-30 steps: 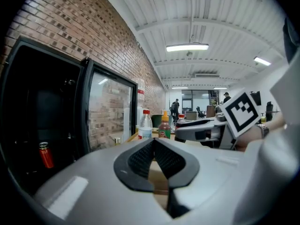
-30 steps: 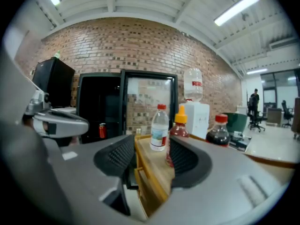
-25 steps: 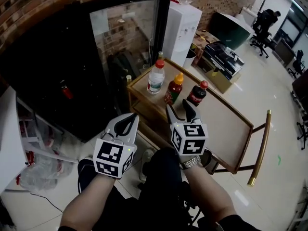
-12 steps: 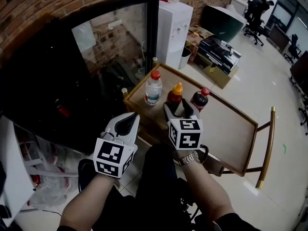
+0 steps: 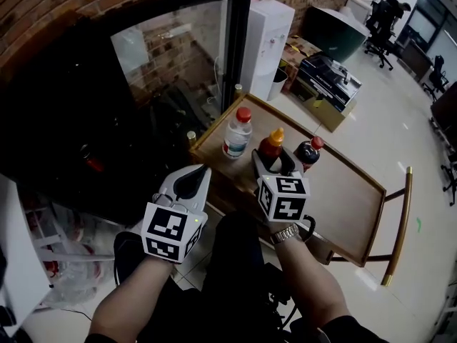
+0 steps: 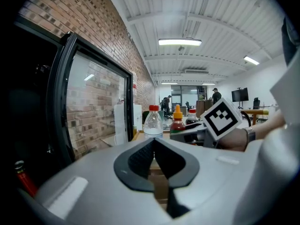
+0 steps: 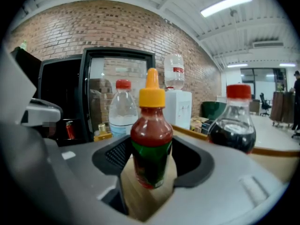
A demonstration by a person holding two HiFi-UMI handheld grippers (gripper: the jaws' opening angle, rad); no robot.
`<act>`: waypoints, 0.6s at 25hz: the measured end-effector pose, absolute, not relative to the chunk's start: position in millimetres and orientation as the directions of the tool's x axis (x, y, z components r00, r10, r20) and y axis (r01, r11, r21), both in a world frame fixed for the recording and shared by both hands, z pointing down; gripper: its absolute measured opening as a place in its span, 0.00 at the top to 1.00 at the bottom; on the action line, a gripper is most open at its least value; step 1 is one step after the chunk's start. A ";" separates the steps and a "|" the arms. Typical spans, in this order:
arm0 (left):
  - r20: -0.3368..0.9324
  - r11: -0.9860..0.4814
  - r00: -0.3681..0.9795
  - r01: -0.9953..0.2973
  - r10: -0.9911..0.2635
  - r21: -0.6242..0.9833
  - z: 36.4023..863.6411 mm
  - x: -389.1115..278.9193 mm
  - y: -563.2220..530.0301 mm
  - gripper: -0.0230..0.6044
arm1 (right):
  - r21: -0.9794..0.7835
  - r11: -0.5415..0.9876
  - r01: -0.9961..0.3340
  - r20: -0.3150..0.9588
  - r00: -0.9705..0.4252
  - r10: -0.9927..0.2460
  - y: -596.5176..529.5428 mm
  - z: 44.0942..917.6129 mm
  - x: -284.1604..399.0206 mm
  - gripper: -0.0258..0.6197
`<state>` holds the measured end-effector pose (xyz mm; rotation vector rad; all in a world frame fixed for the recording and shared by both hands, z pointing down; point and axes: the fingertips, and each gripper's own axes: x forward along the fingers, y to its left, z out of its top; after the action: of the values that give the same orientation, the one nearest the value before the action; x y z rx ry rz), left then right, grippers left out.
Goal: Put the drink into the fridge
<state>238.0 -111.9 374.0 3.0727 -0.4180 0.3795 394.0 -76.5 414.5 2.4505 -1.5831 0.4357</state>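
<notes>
Head view: closing right tongs [image 5: 273,162] straddle — half-hide — the orange-capped bottle [image 5: 272,143].

We note: red bottle [image 7: 151,139] with green label, yellow cap | water bottle [image 7: 123,111] clear, red cap | cola bottle [image 7: 233,130] dark, red cap | table [image 5: 343,191] tan | wall [image 7: 117,22] red-brown brick pattern

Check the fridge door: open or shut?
Open. The glass door stands swung away from the fridge, whose dark interior lies exposed beside it.
</notes>
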 end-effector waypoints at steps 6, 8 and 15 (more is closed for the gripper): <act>0.235 -0.950 0.923 -0.313 -0.306 -0.005 372.7 216.3 -116.9 0.96 | -0.012 -0.379 -0.925 0.337 0.354 -0.873 -70.1 410.1 377.8 0.55; 0.228 -0.945 0.919 -0.328 -0.321 -0.009 368.2 207.8 -115.1 0.96 | -0.016 -0.362 -0.932 0.324 0.337 -0.884 -66.7 403.3 368.5 0.55; 0.195 -0.925 0.905 -0.379 -0.377 -0.029 356.9 177.3 -99.5 0.96 | -0.009 -0.265 -0.964 0.251 0.255 -0.934 -55.0 369.4 322.5 0.55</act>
<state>177.3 -99.5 356.9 3.0570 -0.6072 0.3105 322.5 -55.0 369.4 2.3689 -1.8071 0.3099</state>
